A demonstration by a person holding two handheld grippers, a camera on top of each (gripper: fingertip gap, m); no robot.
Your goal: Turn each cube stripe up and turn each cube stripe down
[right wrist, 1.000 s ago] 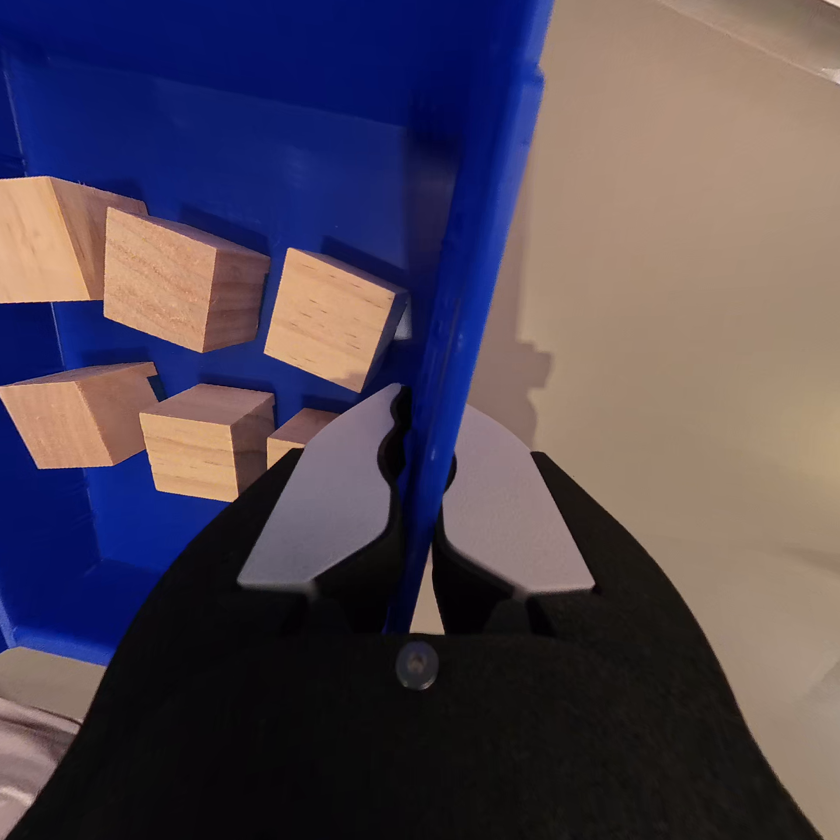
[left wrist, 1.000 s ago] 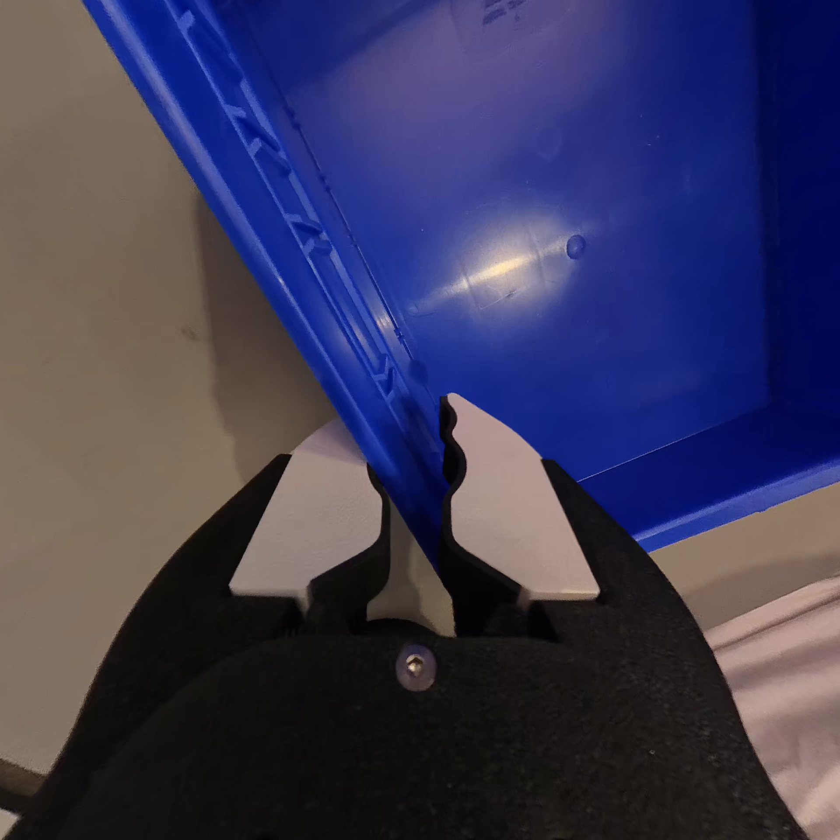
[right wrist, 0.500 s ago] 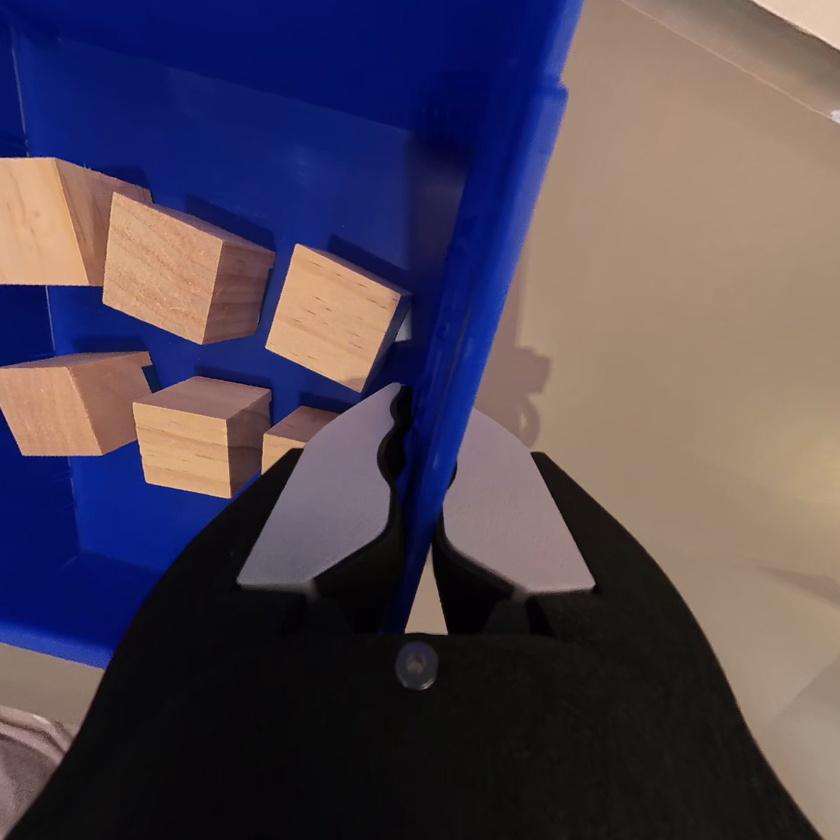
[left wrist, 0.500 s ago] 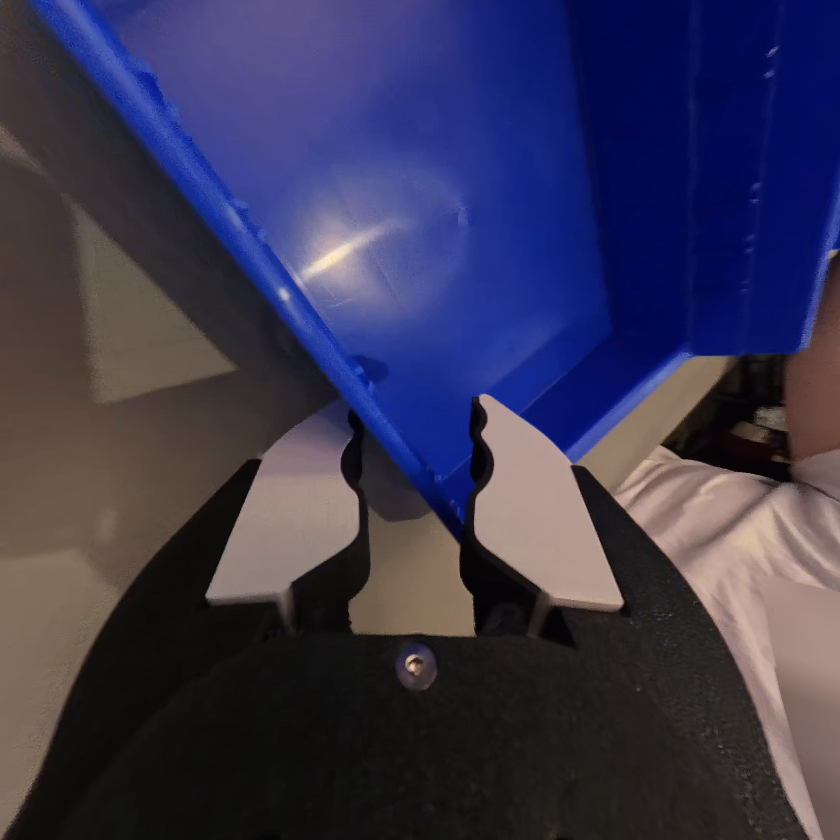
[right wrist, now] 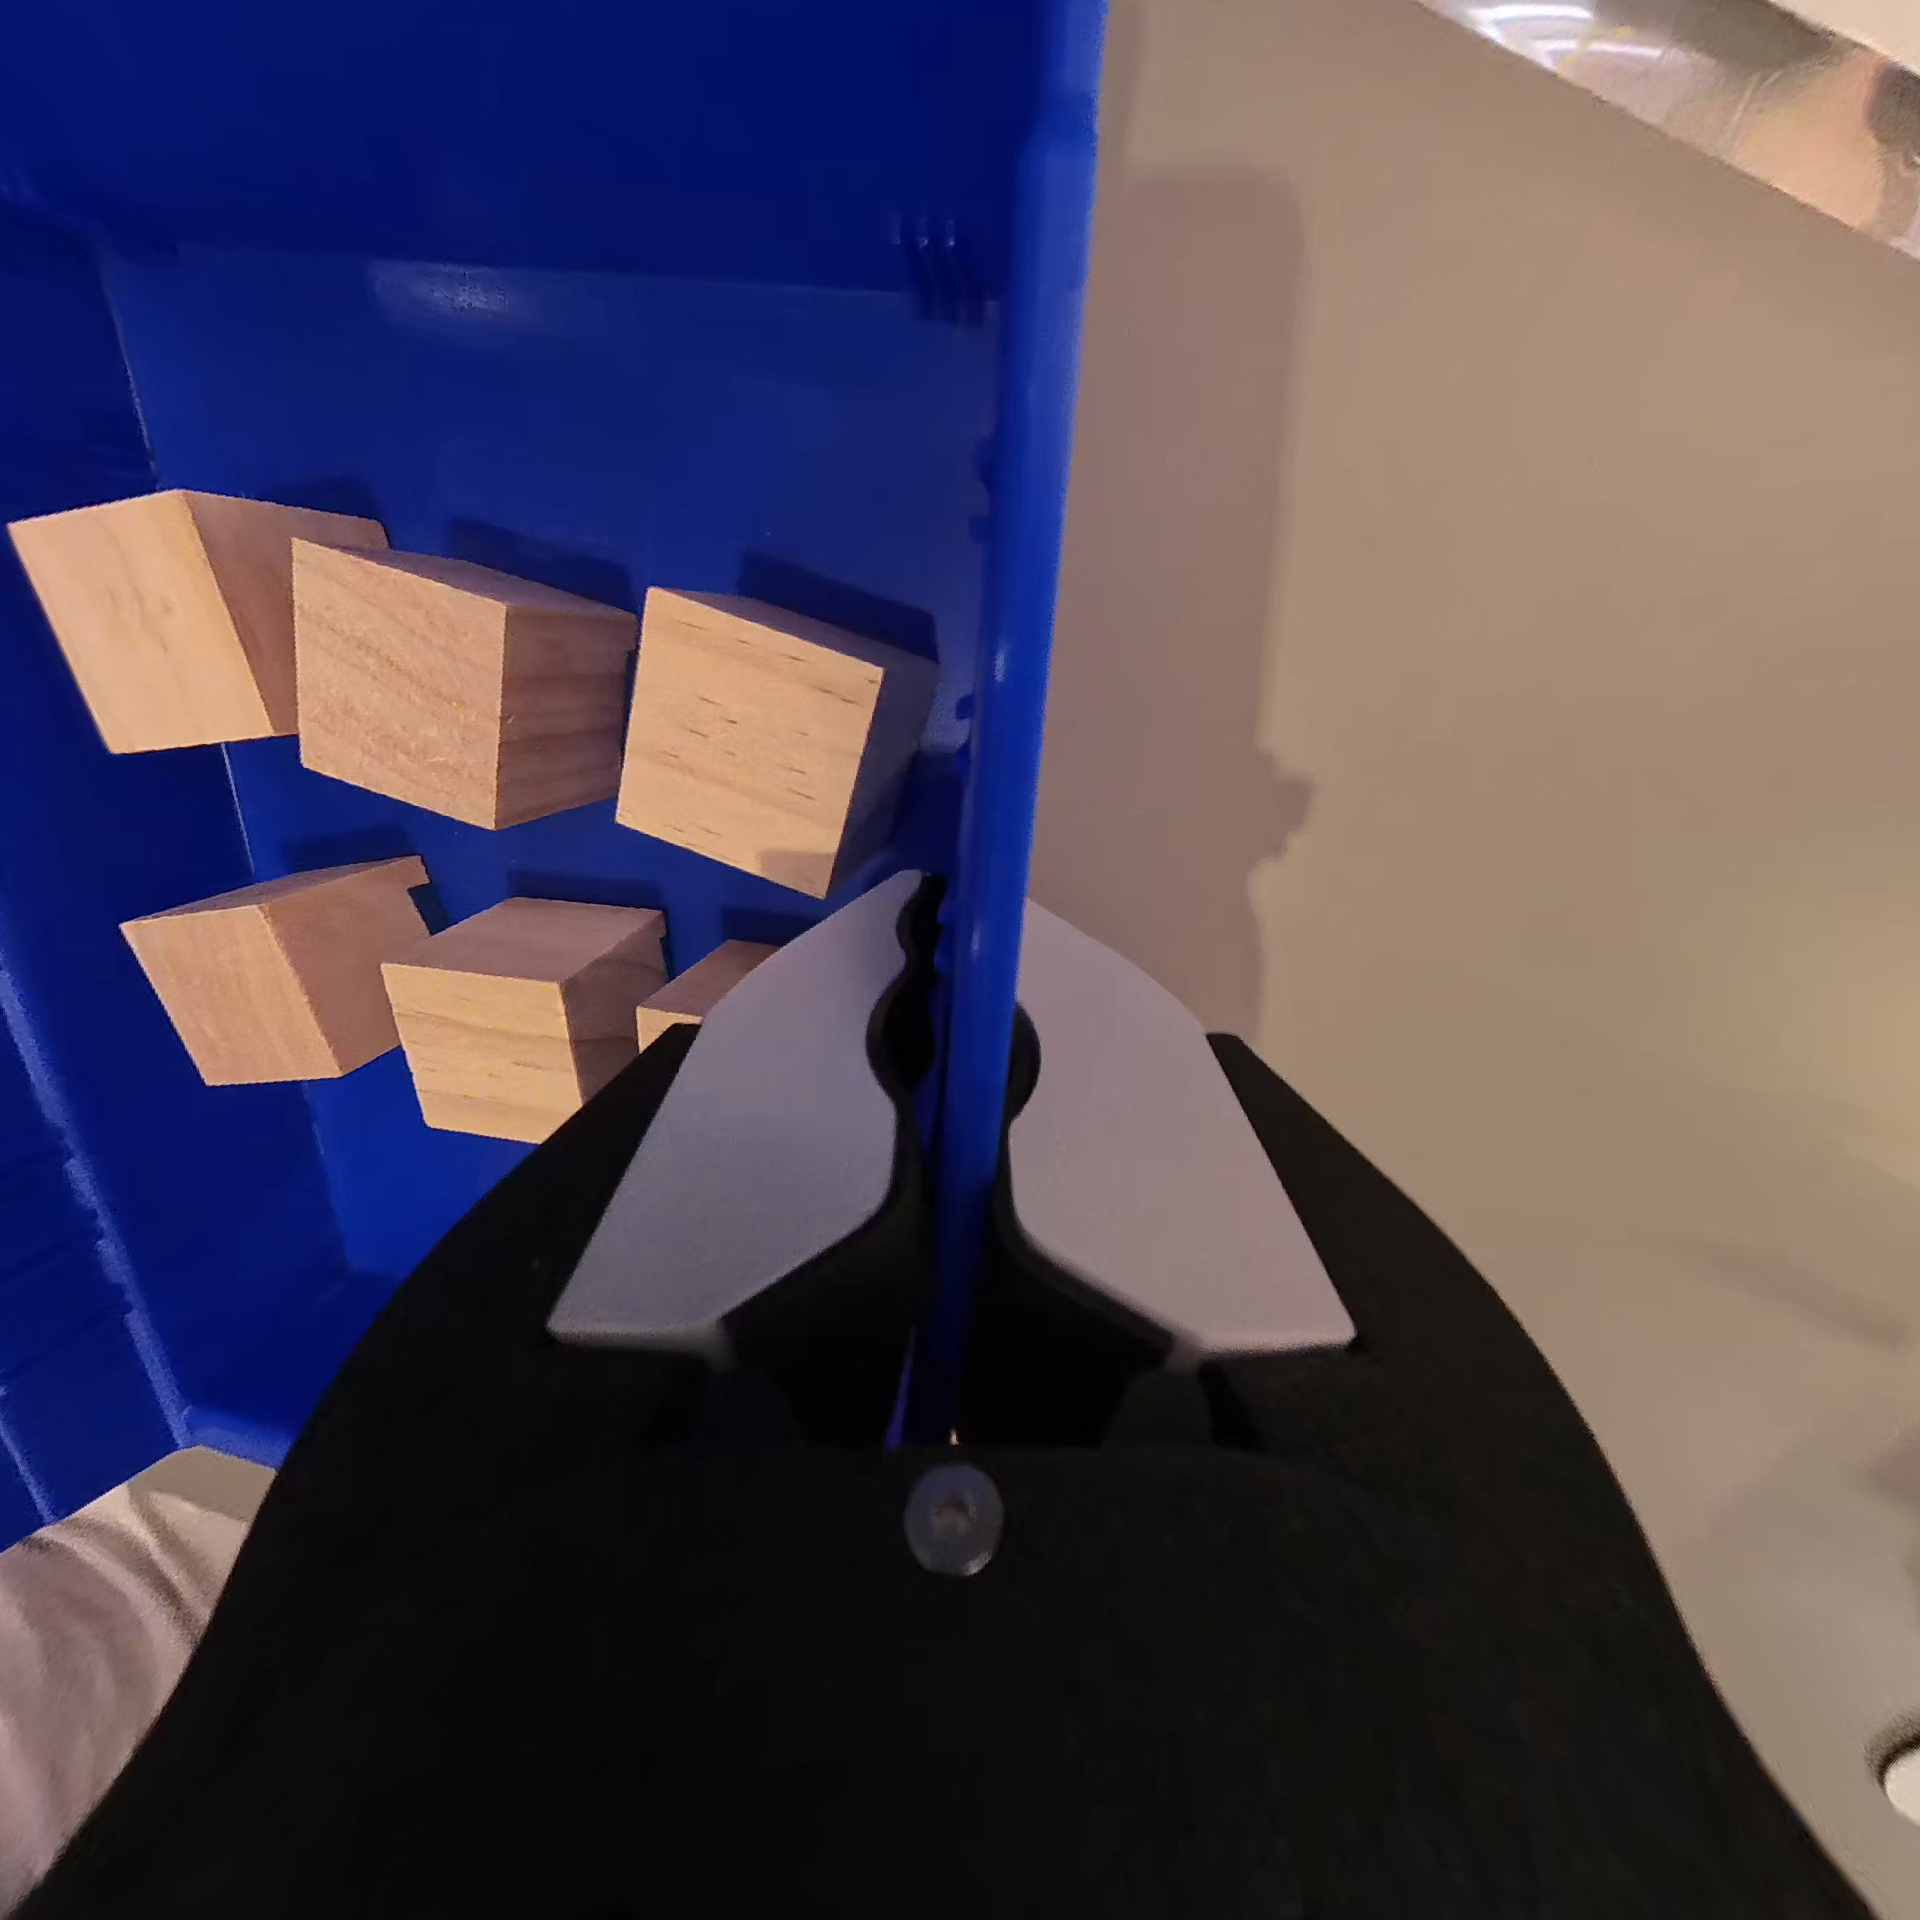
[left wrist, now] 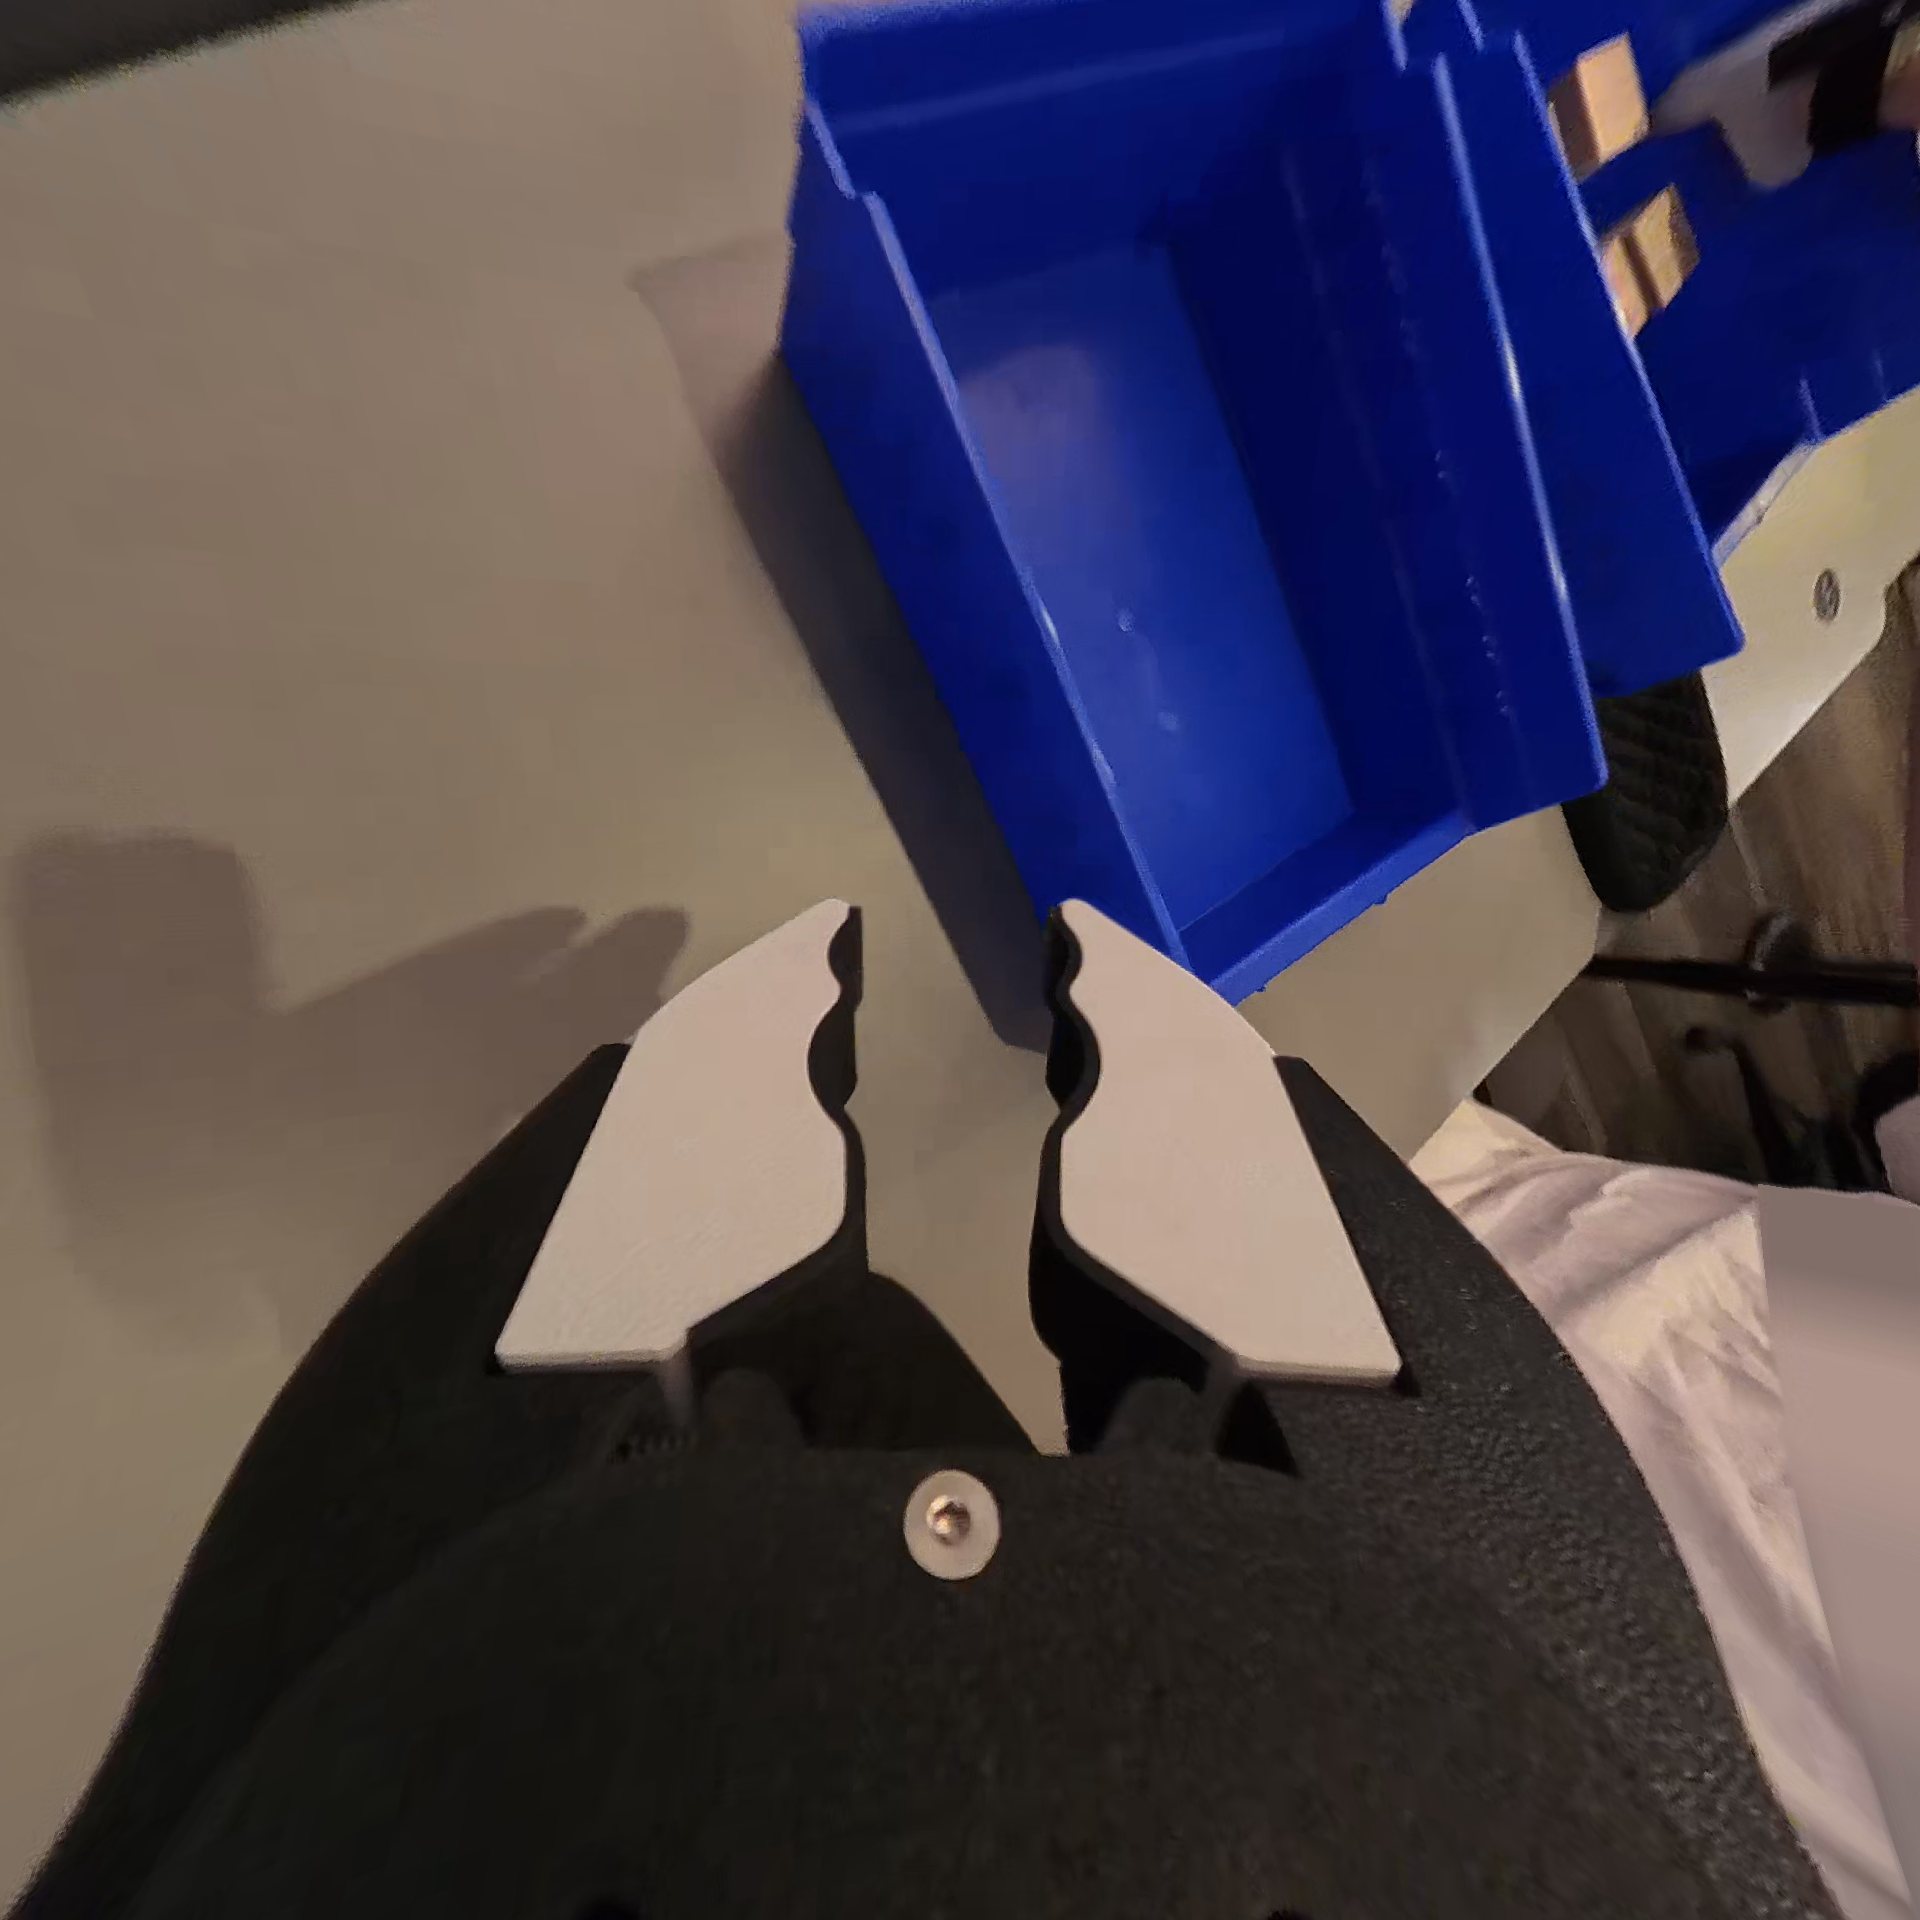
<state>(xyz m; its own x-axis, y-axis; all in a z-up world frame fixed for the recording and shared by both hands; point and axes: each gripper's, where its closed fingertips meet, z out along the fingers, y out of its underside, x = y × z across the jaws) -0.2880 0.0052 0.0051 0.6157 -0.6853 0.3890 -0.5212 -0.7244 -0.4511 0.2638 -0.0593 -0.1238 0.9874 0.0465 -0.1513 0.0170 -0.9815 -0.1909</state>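
Observation:
Several plain wooden cubes [right wrist: 748,727] lie in a blue bin [right wrist: 1039,416] in the right wrist view. I see no clear stripe on the faces that show. My right gripper [right wrist: 971,904] is shut on the bin's right wall, one finger inside and one outside. One cube [right wrist: 696,987] is partly hidden behind the inner finger. My left gripper [left wrist: 951,920] is open and empty, just short of the near corner of a second, empty blue bin [left wrist: 1143,623]. The cube bin [left wrist: 1766,343] with two cubes [left wrist: 1652,260] shows beyond it at the top right.
Both bins stand side by side on a beige table [left wrist: 364,623]. The table's edge [left wrist: 1558,987] runs close to the right of the empty bin. A white sleeve [left wrist: 1610,1351] lies below it. A dark chair [left wrist: 1652,790] stands beyond the edge.
My left gripper has opened, let go of the empty bin's wall and pulled back from it. My right gripper stays shut on the cube bin's wall, with the view shifted slightly.

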